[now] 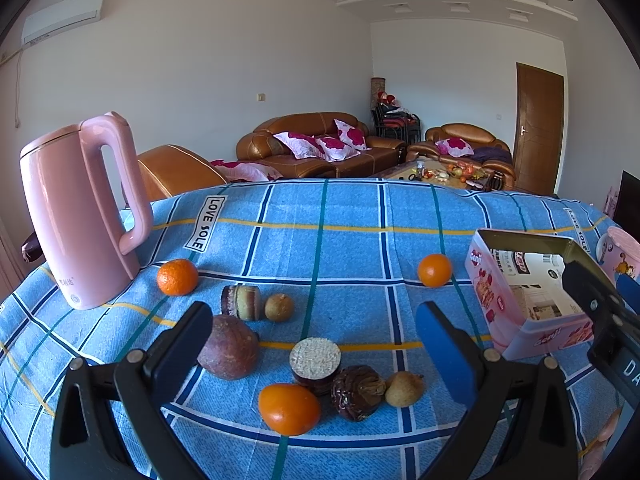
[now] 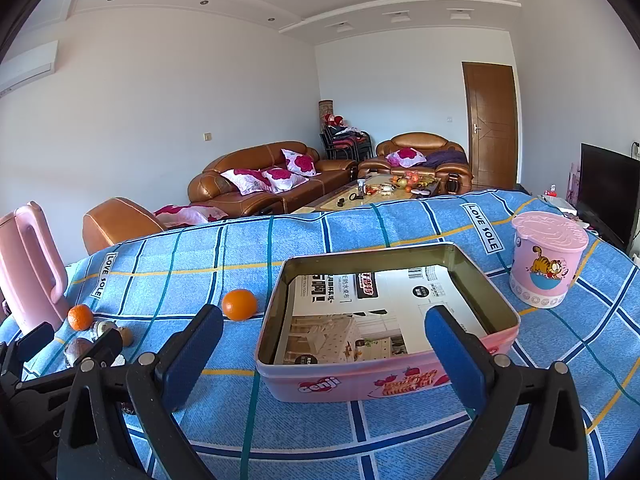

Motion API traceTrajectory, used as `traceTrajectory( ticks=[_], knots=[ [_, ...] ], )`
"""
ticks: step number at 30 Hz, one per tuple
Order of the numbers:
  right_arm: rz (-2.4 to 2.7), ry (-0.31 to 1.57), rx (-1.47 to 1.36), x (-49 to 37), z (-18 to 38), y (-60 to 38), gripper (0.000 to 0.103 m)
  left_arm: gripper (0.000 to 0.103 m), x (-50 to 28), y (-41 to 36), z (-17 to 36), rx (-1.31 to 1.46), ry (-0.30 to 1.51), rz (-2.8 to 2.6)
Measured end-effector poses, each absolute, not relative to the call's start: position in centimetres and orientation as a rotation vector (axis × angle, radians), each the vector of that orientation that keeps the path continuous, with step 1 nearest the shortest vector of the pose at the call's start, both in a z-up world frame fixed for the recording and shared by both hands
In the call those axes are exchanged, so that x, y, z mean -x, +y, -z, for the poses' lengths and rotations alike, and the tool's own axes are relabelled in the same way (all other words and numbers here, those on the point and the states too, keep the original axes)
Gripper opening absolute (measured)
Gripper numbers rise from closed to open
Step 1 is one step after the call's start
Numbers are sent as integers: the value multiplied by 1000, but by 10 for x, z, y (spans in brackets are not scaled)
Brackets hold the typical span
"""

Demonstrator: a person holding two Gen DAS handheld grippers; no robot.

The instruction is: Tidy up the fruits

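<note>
Left gripper (image 1: 314,330): jaws wide apart, holding nothing, hovering over scattered fruits (image 1: 289,408) near the tabletop's front edge. Right gripper (image 2: 324,332): jaws wide apart, empty, above the open pink tin (image 2: 340,384). Checked blue cloth (image 2: 400,228) covers the tabletop; pink kettle (image 1: 76,216) at left edge; brown sofas (image 1: 320,144) behind.

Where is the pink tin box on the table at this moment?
The pink tin box sits open ahead of the right claw, between a lone orange and the pink cartoon tub.
</note>
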State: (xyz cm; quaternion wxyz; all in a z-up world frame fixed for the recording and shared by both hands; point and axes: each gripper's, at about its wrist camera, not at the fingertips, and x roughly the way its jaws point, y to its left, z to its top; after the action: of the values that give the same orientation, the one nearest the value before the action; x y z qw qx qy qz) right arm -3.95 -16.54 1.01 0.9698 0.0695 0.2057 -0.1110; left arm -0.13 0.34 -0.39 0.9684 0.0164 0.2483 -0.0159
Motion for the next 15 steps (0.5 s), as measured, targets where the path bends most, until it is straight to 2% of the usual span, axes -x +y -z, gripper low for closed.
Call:
traceTrajectory(
  ticks=[15],
  knots=[
    [69, 467, -116, 34, -4, -146, 102, 103, -10, 26, 5, -30, 554, -27]
  ],
)
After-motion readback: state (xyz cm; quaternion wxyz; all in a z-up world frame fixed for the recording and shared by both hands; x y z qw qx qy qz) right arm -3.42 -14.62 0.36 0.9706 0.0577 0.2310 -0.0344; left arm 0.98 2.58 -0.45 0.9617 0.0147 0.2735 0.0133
